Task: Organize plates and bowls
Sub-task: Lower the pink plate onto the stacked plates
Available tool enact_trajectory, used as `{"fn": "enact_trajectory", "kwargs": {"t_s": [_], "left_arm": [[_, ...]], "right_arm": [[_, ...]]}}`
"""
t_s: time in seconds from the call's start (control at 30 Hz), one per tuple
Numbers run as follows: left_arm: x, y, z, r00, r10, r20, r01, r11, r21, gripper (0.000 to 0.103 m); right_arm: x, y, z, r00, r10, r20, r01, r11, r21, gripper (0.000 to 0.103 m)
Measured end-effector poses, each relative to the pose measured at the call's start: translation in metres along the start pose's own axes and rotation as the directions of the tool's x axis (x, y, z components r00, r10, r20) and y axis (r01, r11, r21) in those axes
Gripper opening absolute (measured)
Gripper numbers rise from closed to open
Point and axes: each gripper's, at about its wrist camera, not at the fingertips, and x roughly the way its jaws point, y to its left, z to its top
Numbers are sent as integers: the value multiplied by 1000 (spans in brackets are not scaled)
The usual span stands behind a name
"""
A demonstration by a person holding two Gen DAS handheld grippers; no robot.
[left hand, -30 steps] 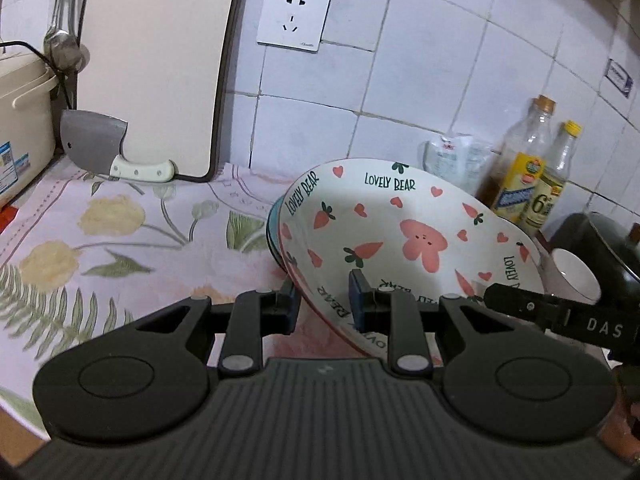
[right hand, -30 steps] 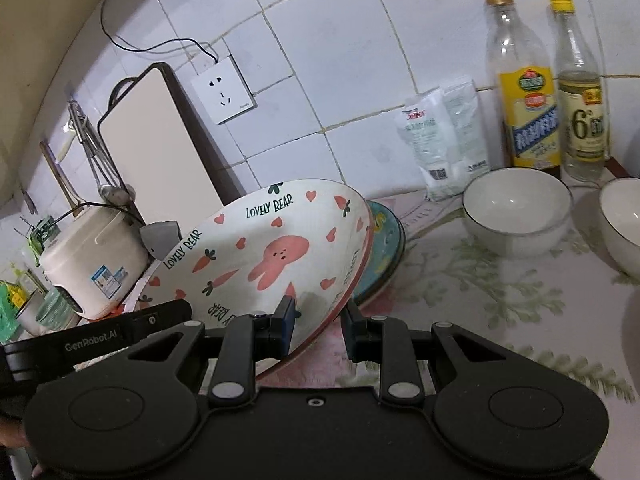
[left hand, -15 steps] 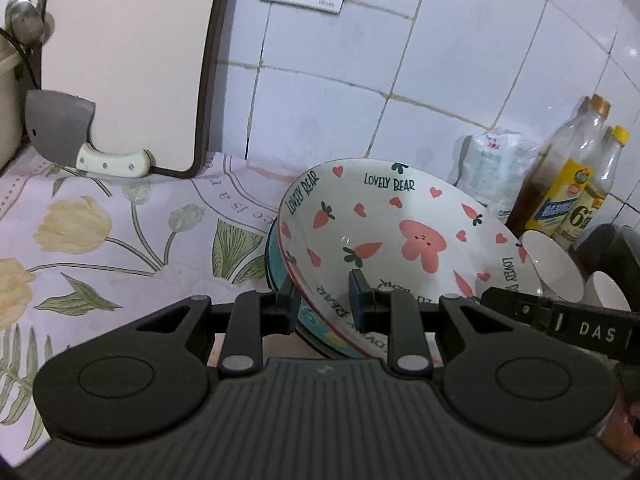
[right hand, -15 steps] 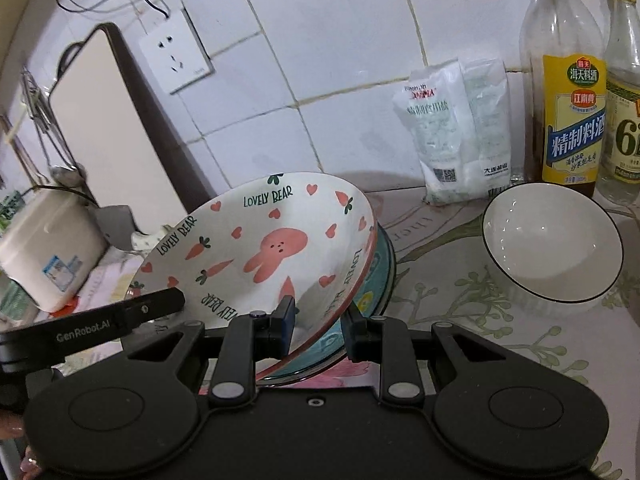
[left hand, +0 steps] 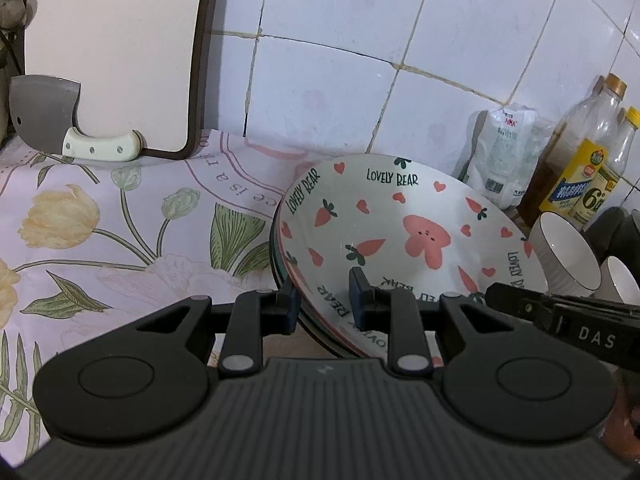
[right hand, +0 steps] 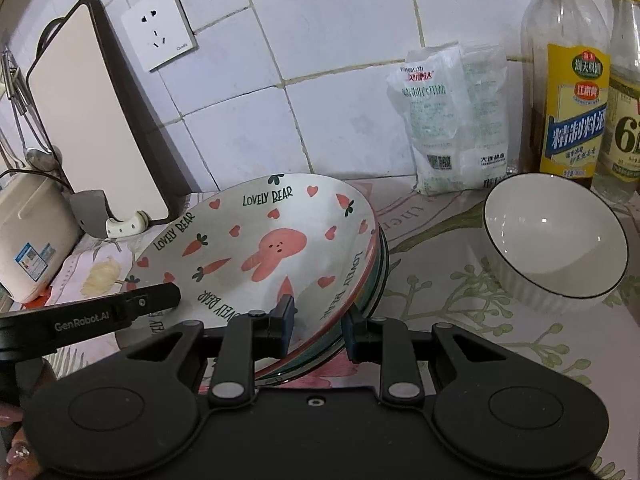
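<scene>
A stack of plates, with the white Lovely Bear plate (left hand: 400, 232) (right hand: 260, 248) on top of teal plates (right hand: 378, 276), is held between both grippers low over the flowered counter. My left gripper (left hand: 323, 304) is shut on the stack's left rim. My right gripper (right hand: 318, 328) is shut on its right rim. A white black-rimmed bowl (right hand: 554, 236) (left hand: 568, 256) stands to the right, and a second one (left hand: 622, 288) sits beyond it.
A cutting board (left hand: 116, 52) and cleaver (left hand: 52, 116) lean on the tiled wall at the left. A rice cooker (right hand: 28, 232) stands far left. A salt bag (right hand: 452, 120) and two bottles (right hand: 568, 92) stand at the back right.
Both grippers have carried the plate stack down and toward the wall; the stack sits lower and closer to the counter. The white bowl is nearer in the right view.
</scene>
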Motion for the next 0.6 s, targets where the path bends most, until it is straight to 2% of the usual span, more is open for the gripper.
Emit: {"fn": "enact_trajectory", "kwargs": {"t_s": [0.17, 0.33, 0.5, 0.6], "left_arm": [[1, -2, 7, 999, 13, -37, -13, 1000, 21, 24], [10, -1, 12, 995, -13, -102, 13, 1000, 5, 24], [10, -2, 12, 994, -6, -107, 6, 1000, -1, 24], [10, -5, 14, 993, -3, -120, 3, 1000, 6, 27]], "right_arm": [[5, 0, 2, 1000, -25, -3, 25, 1000, -5, 31], [11, 5, 3, 992, -126, 11, 127, 990, -68, 31], [11, 3, 1, 992, -123, 32, 125, 987, -98, 31], [13, -1, -1, 993, -110, 43, 113, 989, -92, 31]]}}
